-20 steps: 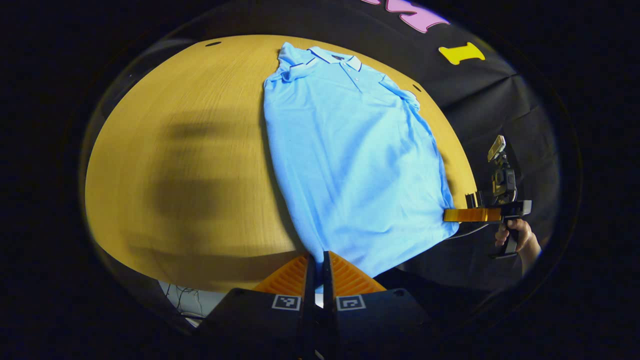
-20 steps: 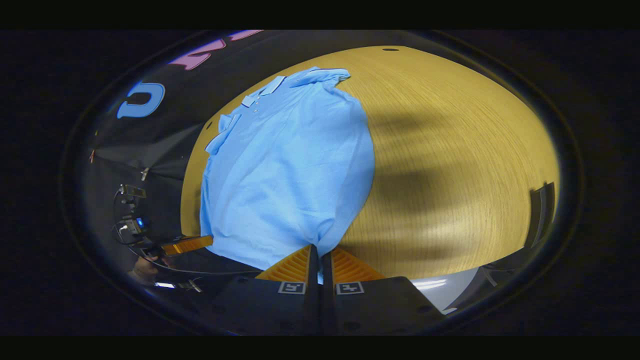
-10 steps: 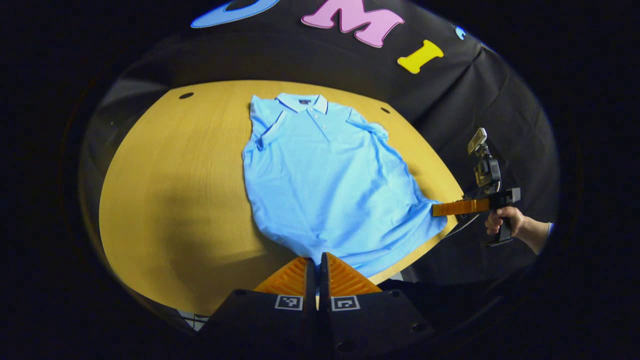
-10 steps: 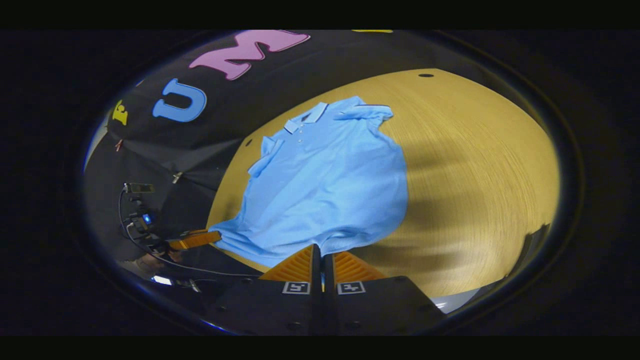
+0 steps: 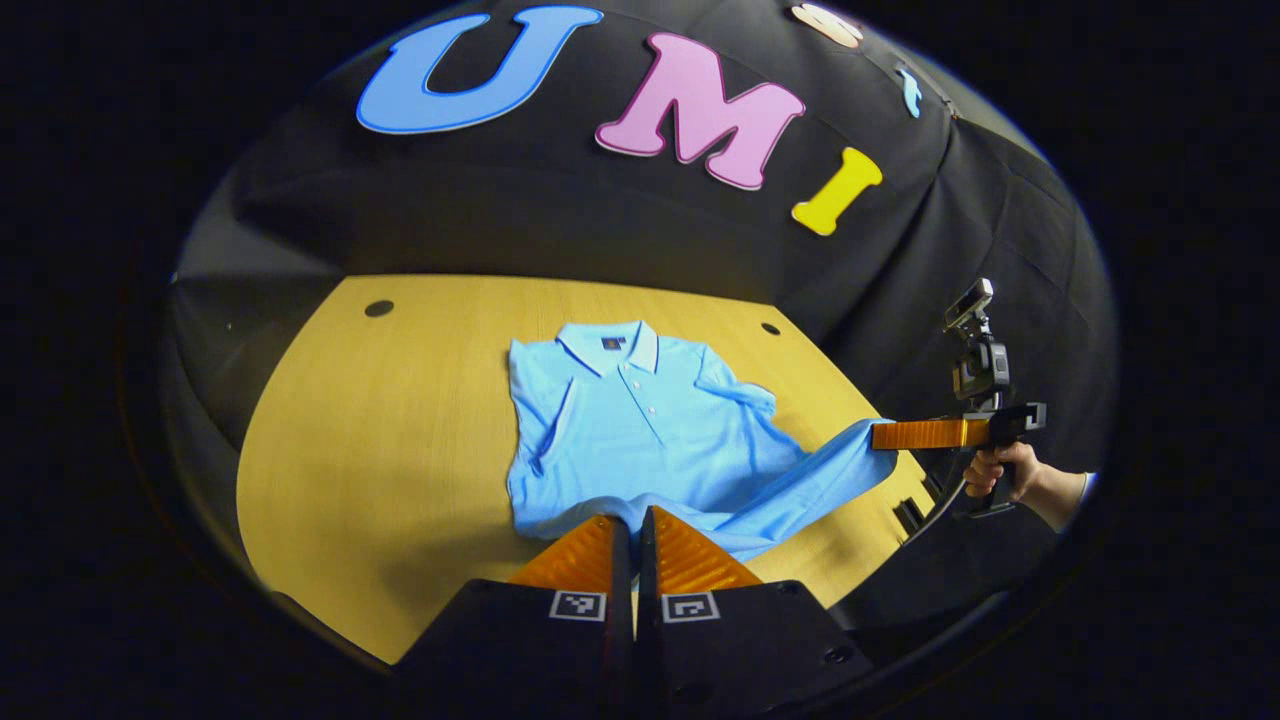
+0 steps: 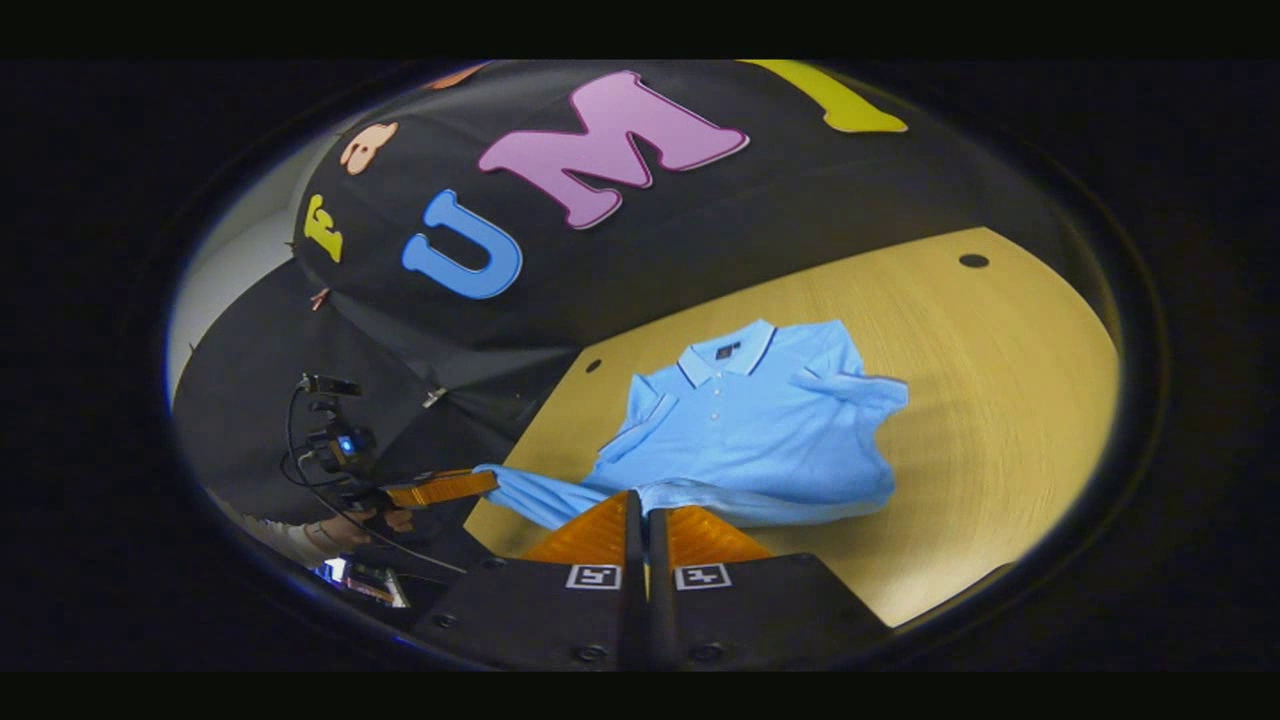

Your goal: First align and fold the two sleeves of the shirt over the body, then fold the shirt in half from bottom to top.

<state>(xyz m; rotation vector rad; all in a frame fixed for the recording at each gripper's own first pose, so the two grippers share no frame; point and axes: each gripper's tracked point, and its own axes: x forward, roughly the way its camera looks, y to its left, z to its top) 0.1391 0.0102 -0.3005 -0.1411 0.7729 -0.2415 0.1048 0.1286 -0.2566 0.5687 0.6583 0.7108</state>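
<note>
Light-blue polo shirt [image 5: 640, 430]: hem lifted higher off the wooden table [image 5: 400, 420] than a second earlier, left gripper [image 5: 632, 535] and right gripper [image 6: 640, 520] each clamped on a hem corner.

My left gripper [image 5: 634, 535] has ribbed, wedge-shaped fingers on two black blocks, and each block carries a small square black-and-white marker and some screws. My right gripper [image 6: 640, 520] has the same build. Farther off it [image 5: 880, 435] shows a black pistol handle with a small camera mounted on top. A black cable [image 6: 400, 545] hangs under the other handle. My sleeve [image 5: 1085, 485] is light.
</note>
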